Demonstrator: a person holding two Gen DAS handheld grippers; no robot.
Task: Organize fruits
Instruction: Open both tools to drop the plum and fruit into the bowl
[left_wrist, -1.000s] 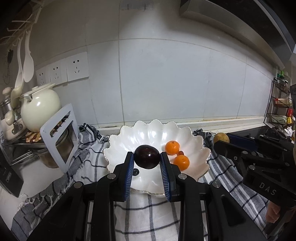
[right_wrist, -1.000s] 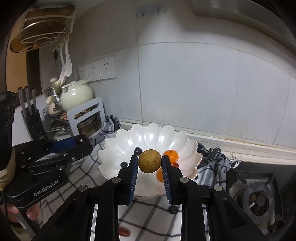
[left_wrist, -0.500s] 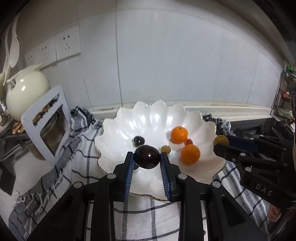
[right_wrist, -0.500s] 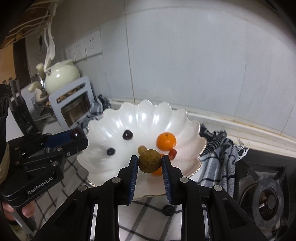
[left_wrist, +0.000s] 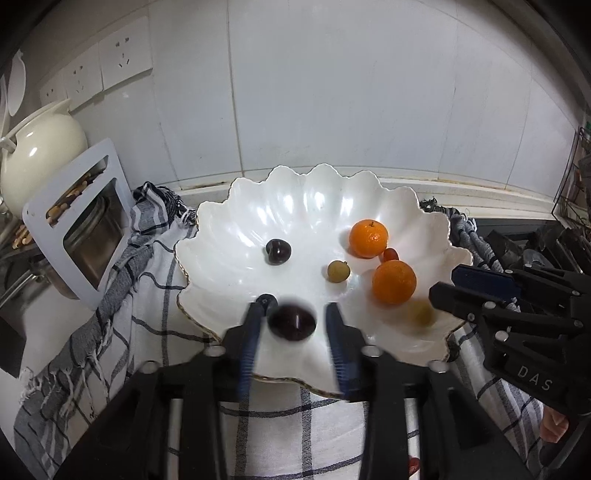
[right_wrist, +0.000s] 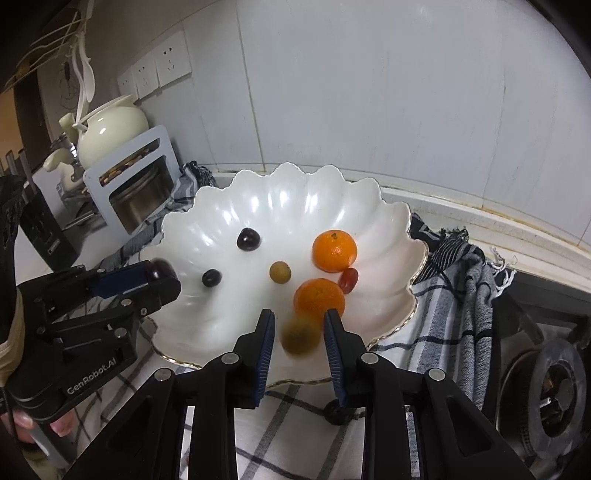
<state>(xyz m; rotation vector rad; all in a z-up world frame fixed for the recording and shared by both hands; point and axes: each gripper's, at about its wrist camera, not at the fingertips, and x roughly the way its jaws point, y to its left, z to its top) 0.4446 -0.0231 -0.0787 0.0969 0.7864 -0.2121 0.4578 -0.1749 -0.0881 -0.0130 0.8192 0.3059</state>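
Jaws of both the left gripper (left_wrist: 291, 325) and right gripper (right_wrist: 299, 332) are opening over the white bowl (left_wrist: 295, 192), releasing a dark plum (left_wrist: 291, 323) and a yellowish fruit (right_wrist: 300, 335) so each is dropping among the oranges (left_wrist: 393, 281).

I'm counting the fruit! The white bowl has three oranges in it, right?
Not quite. The white bowl has two oranges, not three: one farther back and one nearer the fingers. The right wrist view shows both clearly.

"DAS" on right tongs (left_wrist: 480, 288); "GenRobot.AI" on left tongs (right_wrist: 155, 280).
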